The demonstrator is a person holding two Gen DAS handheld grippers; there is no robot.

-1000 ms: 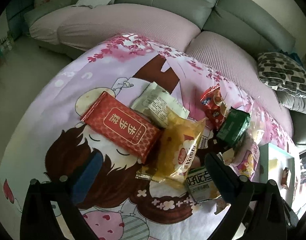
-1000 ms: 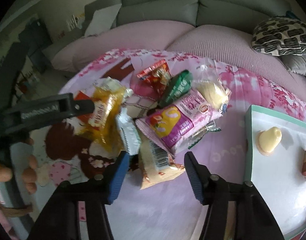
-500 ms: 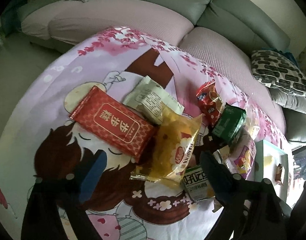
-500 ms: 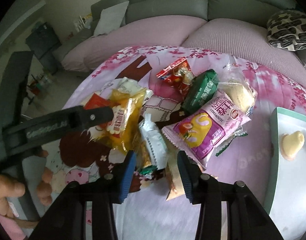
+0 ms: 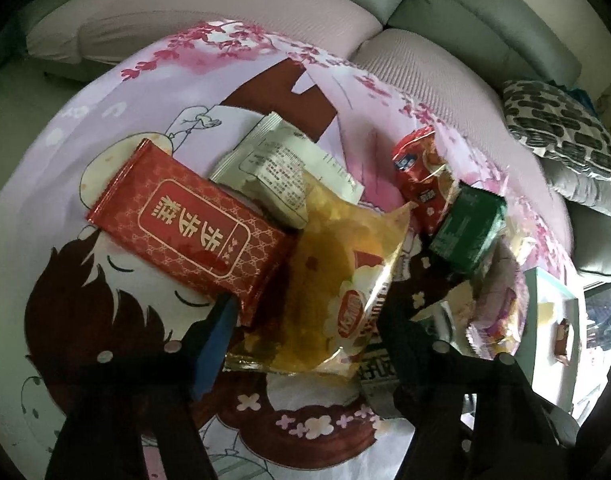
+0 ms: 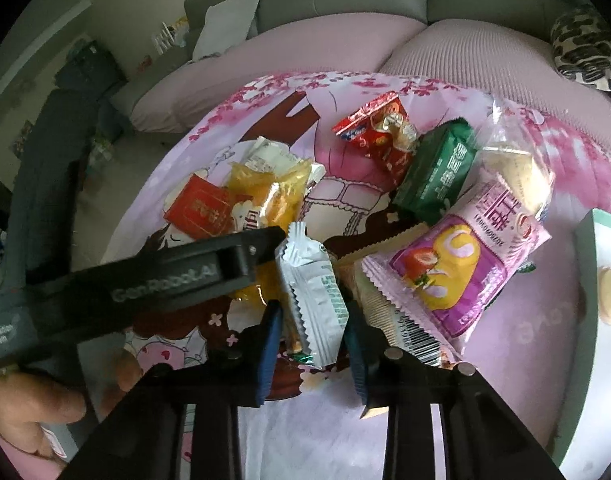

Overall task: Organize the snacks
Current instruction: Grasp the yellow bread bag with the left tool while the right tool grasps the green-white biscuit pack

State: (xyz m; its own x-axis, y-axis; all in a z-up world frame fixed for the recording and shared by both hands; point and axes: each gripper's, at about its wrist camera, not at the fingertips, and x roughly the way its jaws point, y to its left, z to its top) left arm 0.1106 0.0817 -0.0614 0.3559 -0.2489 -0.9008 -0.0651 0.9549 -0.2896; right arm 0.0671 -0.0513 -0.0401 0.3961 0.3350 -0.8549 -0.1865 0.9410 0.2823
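The left gripper [image 5: 305, 328] is closing around the yellow snack bag [image 5: 337, 272] at the middle bottom, not squeezing it yet. The right gripper [image 6: 311, 344] is closing on the white packet [image 6: 313, 292] (low in the middle), pads touching its sides.

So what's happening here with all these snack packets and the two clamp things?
A person is sorting a pile of snacks on a pink cartoon cloth, holding a gripper in each hand. The left gripper is closing around a yellow packet beside a red packet. The right gripper is closing on a white packet that stands between its fingers. A pale green tray on the right already holds a yellowish snack or two.
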